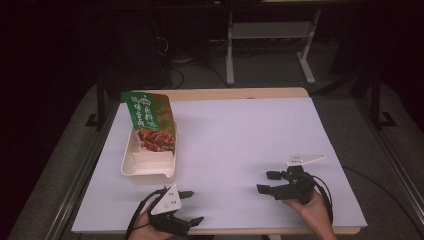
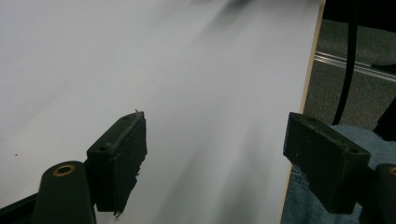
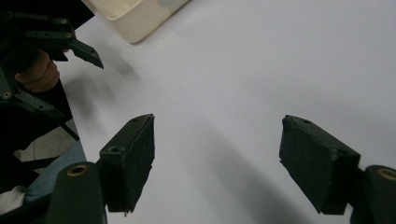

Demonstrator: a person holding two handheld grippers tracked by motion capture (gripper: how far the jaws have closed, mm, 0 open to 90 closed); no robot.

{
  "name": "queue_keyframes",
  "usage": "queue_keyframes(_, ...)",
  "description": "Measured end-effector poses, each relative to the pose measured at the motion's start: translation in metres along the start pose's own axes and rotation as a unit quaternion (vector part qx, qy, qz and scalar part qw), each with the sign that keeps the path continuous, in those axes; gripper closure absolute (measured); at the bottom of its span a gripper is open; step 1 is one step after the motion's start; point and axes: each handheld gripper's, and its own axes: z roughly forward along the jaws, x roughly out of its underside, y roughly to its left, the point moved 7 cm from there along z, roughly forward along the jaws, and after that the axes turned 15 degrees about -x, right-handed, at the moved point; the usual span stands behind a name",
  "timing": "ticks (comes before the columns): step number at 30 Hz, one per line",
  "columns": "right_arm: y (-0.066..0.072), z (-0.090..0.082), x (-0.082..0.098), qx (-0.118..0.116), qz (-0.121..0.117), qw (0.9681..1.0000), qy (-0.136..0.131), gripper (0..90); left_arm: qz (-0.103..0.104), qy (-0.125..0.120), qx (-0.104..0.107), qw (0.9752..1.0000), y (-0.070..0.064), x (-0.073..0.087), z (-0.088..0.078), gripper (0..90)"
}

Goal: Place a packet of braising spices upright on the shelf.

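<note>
**Both jaws wide, the packet waits up and to my left**

My left gripper (image 1: 184,207) sits at the near edge of the white table (image 1: 240,145), jaws spread wide with nothing between them, just bare white under the pads. My right gripper (image 1: 268,182) is the same story: jaws well apart, empty, pointing across the table toward my left.

Out from there, the cream tray (image 1: 131,162) lies just beyond my left gripper, its long axis running away from me. The green sauce packet (image 1: 149,117) leans in it, standing up out of the far end, the printed face tilted toward me.

So the left is plainly nearer; the right is well apart from the tray, with open table between. I reckon the left hand takes the reach, forward and slightly left.
</note>
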Motion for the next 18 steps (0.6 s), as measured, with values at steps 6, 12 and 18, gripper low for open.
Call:
queue_keyframes(6,0.001,-0.004,0.011,0.002,0.004,1.0,-0.002,25.8,-0.001,0.001,-0.001,1.0,0.001,0.0,0.0,20.9)
queue_keyframes(12,0.005,-0.005,0.026,-0.001,0.012,0.9999,-0.005,25.4,0.002,0.005,-0.002,1.0,0.0,0.002,0.001,21.0)
queue_keyframes(18,0.011,-0.003,0.041,0.015,0.001,0.9999,0.006,24.7,0.005,0.006,-0.003,1.0,-0.001,0.002,0.0,21.0)
